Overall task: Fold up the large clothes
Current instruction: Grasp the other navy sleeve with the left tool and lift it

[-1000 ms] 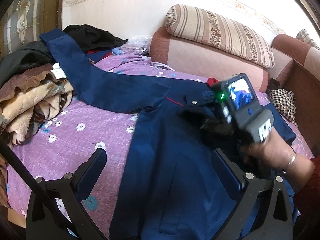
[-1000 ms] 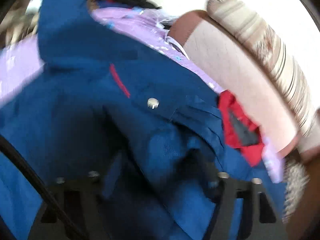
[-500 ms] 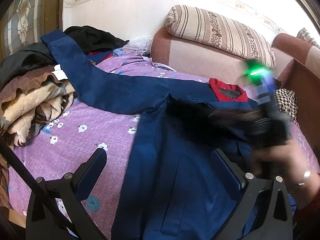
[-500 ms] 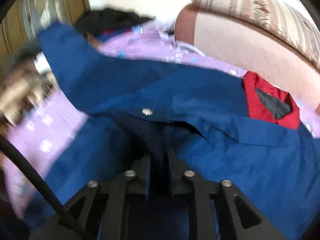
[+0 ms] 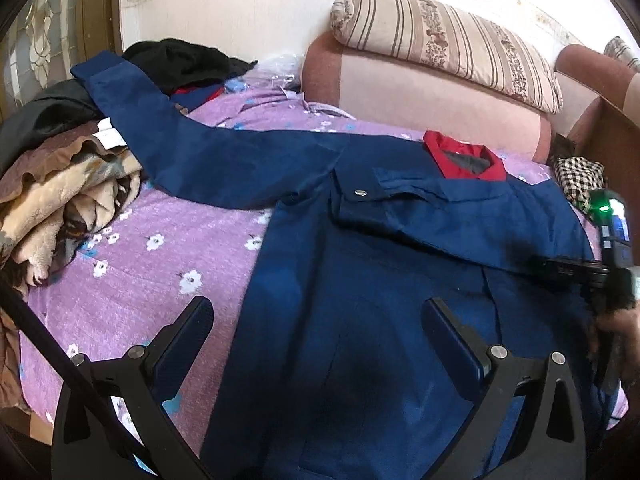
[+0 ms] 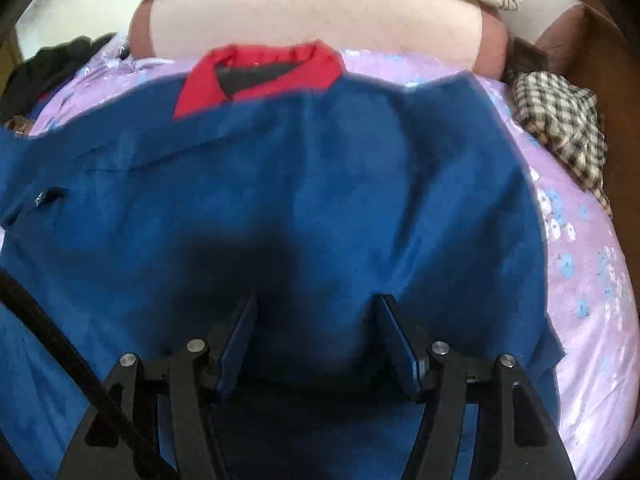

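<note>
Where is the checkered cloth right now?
The checkered cloth lies at the right edge of the purple floral bedspread, beside the blue jacket and just below the pink sofa back, in both wrist views.

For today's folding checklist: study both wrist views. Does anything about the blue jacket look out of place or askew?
Yes. One sleeve of the blue jacket stretches off the purple floral sheet and drapes over the heap of blankets, unfolded. The other sleeve already lies folded across the chest.
</note>
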The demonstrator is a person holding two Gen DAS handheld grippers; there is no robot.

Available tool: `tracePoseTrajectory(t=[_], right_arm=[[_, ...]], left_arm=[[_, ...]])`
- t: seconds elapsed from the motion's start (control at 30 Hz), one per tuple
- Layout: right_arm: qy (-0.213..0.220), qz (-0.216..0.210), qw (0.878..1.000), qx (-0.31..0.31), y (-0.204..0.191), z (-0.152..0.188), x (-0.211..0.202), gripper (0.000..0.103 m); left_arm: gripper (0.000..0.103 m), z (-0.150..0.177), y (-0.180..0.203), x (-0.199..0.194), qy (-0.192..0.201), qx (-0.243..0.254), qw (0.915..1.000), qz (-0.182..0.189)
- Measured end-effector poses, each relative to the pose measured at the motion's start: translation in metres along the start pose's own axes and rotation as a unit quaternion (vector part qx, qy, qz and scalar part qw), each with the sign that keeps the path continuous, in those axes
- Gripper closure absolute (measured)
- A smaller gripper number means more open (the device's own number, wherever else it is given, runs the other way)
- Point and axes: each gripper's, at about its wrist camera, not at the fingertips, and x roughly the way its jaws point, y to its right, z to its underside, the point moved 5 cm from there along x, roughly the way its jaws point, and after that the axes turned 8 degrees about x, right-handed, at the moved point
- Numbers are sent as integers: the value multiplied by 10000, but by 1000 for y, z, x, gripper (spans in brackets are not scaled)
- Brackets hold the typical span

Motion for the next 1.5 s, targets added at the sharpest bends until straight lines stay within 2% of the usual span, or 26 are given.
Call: tracePoseTrajectory(t=[0.07, 0.1, 0.17, 0.23, 0.3, 0.33, 0.4, 0.47, 0.57, 0.63, 0.67, 0.7, 0.77, 0.8, 0.87, 0.97, 1.07, 1.13, 1.17, 1.23, 1.27, 1.37, 1.43, 1.5], right_arm=[[135, -506, 9986, 7, -8, -1, -25, 37], [372, -775, 9963, -23, -16, -2, -45, 36], [796, -932, 9919, -345, -33, 6, -75, 24], [667, -1011, 9896, -777, -51, 26, -77, 21], [185, -932, 9895, -1089, -56, 51, -53, 21], [-234, -896, 9880, -1239, -59, 67, -35, 21], [134, -1102, 9880, -1072, -53, 73, -43, 20], [-9, -1284, 9865, -1016, -50, 71, -47, 20], [326, -1457, 9827, -1100, -49, 62, -69, 20], [504, -1543, 9796, -1186, -48, 62, -82, 20], [552, -1625, 9783, -1162, -47, 60, -86, 20], [562, -1698, 9771, -1155, -51, 64, -89, 20], [635, -1833, 9744, -1138, -58, 64, -94, 20], [639, -1852, 9739, -1145, -60, 68, -95, 20], [679, -1906, 9724, -1160, -60, 70, -96, 20], [638, -1929, 9731, -1085, -63, 68, -92, 20], [624, -1973, 9734, -988, -62, 66, -88, 20], [576, -1978, 9734, -999, -63, 66, -84, 20], [582, -1959, 9740, -980, -64, 66, -82, 20], [487, -2031, 9732, -960, -65, 68, -78, 20], [446, -2062, 9732, -916, -65, 68, -76, 20], [387, -2122, 9727, -853, -65, 68, -73, 20], [426, -2121, 9729, -818, -65, 67, -72, 20], [441, -2162, 9722, -783, -65, 65, -73, 20]], left_arm=[[0, -5, -3, -8, 70, -54, 10000, -20], [0, -9, -5, -11, 101, -55, 9999, -86], [0, -17, -11, -16, 132, -25, 9997, -181], [0, -26, -20, -20, 136, -25, 9996, -263], [0, -39, -34, -23, 157, -67, 9993, -320], [0, -47, -43, -23, 110, -104, 9994, -297], [0, -65, -66, -24, 122, -221, 9993, -291], [0, -93, -107, -26, 185, -479, 9983, -266], [0, -131, -174, -24, 385, -941, 9948, -64], [0, -149, -225, -18, 501, -1262, 9906, -184], [4, -156, -246, -11, 516, -1412, 9885, -139], [14, -160, -263, -5, 505, -1552, 9865, -93], [27, -164, -302, 13, 428, -2016, 9785, 35], [28, -165, -320, 25, 391, -2248, 9735, 178], [30, -167, -337, 42, 285, -2368, 9709, 207], [34, -164, -350, 67, 86, -2461, 9691, 124], [39, -163, -354, 83, 126, -2565, 9659, 336], [46, -166, -354, 93, 150, -2577, 9652, 425], [54, -166, -352, 99, 124, -2575, 9651, 460], [60, -167, -353, 114, 47, -2603, 9646, 431], [67, -169, -354, 121, 31, -2618, 9643, 395], [100, -173, -353, 132, 137, -2632, 9637, 434], [100, -176, -350, 130, 295, -2624, 9636, 411], [100, -182, -343, 121, 437, -2428, 9687, 283]])
